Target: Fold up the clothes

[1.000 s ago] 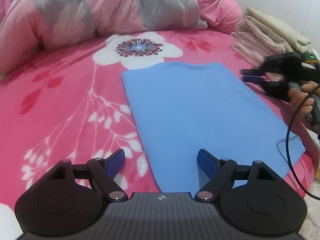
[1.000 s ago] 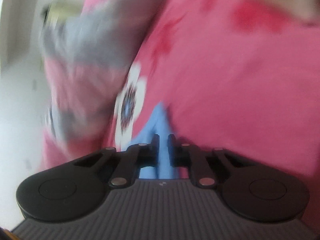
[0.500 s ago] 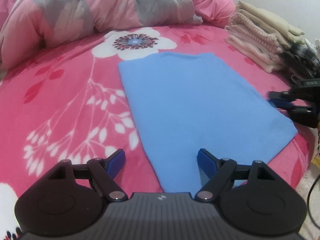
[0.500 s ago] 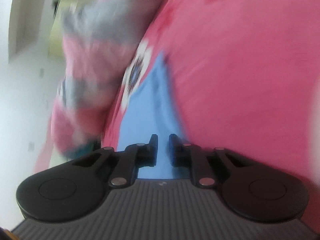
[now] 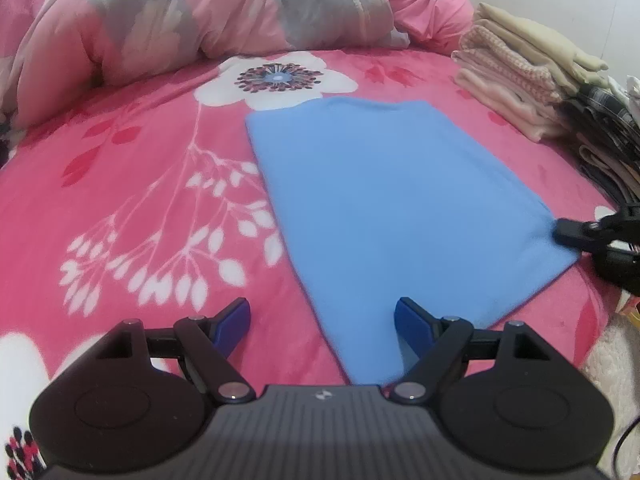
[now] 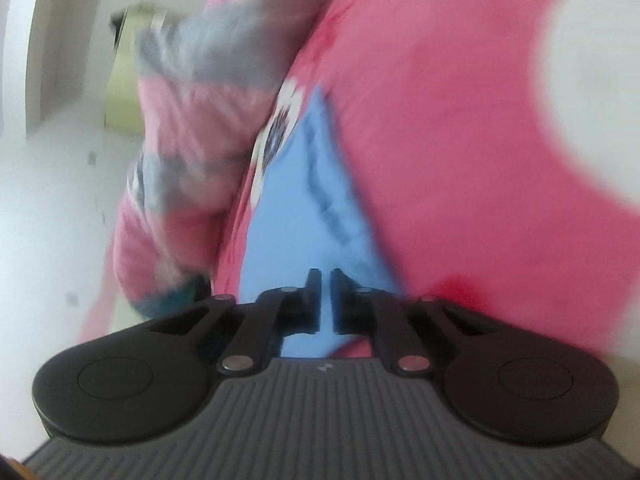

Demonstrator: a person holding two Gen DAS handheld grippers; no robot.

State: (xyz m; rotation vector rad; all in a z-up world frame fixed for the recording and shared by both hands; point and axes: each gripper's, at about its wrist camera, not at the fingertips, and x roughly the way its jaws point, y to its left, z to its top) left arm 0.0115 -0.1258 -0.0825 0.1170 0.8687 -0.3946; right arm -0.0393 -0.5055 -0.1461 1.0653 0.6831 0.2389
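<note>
Nearest the left wrist camera, the left gripper [image 5: 322,322] hovers with its fingers [image 5: 234,320] wide apart and nothing between them, straddling the near corner of the blue garment [image 5: 384,200]. That garment, one piece, lies flat on the pink flowered bed [image 5: 132,184] as a long rectangle running away from the camera. It looks light, soft and limp, so it will likely sag and slide when lifted; the near corners and the hem edge seem the best places to pinch, both layers together.

At the garment's right edge, the right gripper [image 5: 568,234] has just been closing. In its own blurred view the fingers [image 6: 314,300] stand close together with blue cloth behind the narrow gap; whether they have caught the edge cannot be told.

Farther off on the right sits one stack of folded clothes [image 5: 520,80], pink and beige on top, darker pieces beside it. At the far end one bunched pink and grey quilt [image 5: 208,16] lies heaped.
</note>
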